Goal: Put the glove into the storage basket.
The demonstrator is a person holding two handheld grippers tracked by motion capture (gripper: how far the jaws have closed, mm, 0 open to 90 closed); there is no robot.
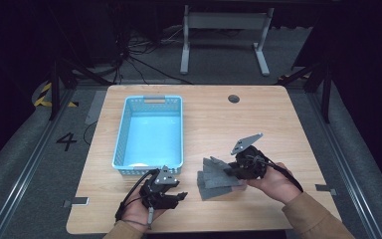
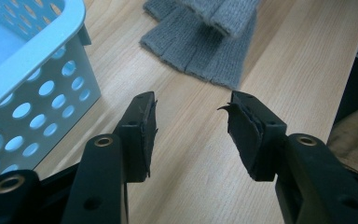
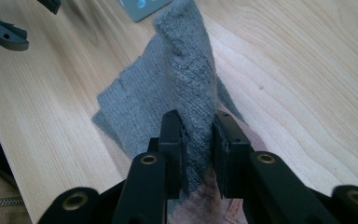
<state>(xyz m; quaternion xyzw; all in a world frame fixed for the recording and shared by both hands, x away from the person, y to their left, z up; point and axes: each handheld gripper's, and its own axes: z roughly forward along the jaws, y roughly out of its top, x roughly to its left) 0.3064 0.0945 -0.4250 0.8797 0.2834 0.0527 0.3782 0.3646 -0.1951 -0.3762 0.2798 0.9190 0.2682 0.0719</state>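
A grey knitted cloth (image 1: 213, 182) lies on the wooden table (image 1: 278, 119) in front of the basket, partly folded in layers. My right gripper (image 1: 230, 172) is shut on a raised fold of this cloth (image 3: 168, 88); in the right gripper view the right gripper (image 3: 198, 122) has both pads pressed on the knit, which rises as a ridge between them. My left gripper (image 1: 181, 195) rests low near the table's front edge, left of the cloth. Its jaws stand open over bare wood, the left gripper (image 2: 193, 105) holding nothing, with the cloth (image 2: 200, 51) a short way ahead.
A light blue perforated basket (image 1: 149, 100) stands at the table's left centre, its wall (image 2: 42, 79) close beside my left gripper. A round cable hole (image 1: 234, 98) sits near the far edge. The floor beyond holds cables and a white table frame (image 1: 224, 30).
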